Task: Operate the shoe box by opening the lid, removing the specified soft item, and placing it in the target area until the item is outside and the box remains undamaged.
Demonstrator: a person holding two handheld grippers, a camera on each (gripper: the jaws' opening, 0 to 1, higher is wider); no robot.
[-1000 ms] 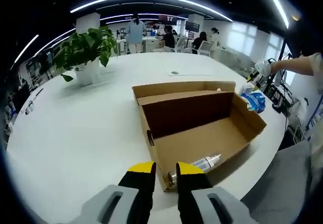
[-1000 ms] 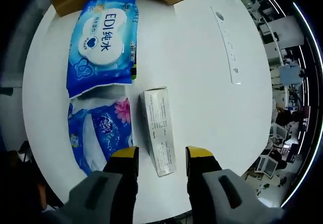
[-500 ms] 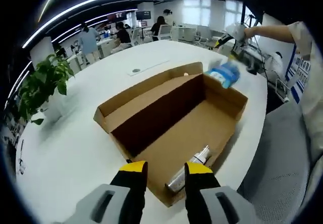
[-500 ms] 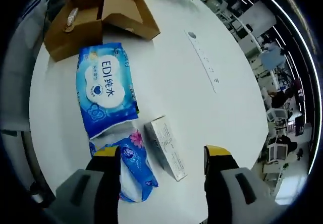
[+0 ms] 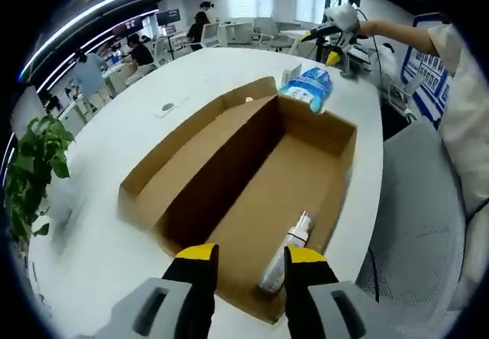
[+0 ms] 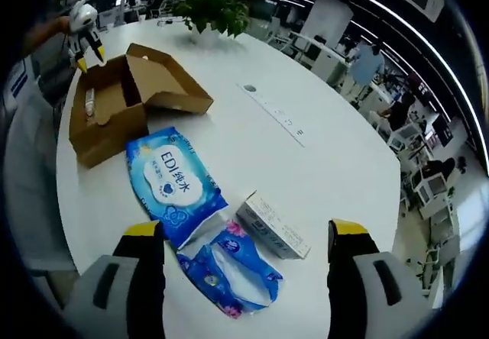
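I'm hovering the left hand-held gripper [image 5: 246,256], slightly parted and holding nothing, over the shoe box [image 5: 229,194]; the right hand-held gripper [image 6: 248,236] is gaping wide, holding nothing, over the wipes pack [image 6: 174,182] beside the box.

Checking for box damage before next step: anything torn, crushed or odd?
No damage seen. The shoe box sits open, lid folded back, walls straight. Only oddity: a small bottle lies on its side inside. Wet wipes pack, floral pack and small carton lie outside on the table.
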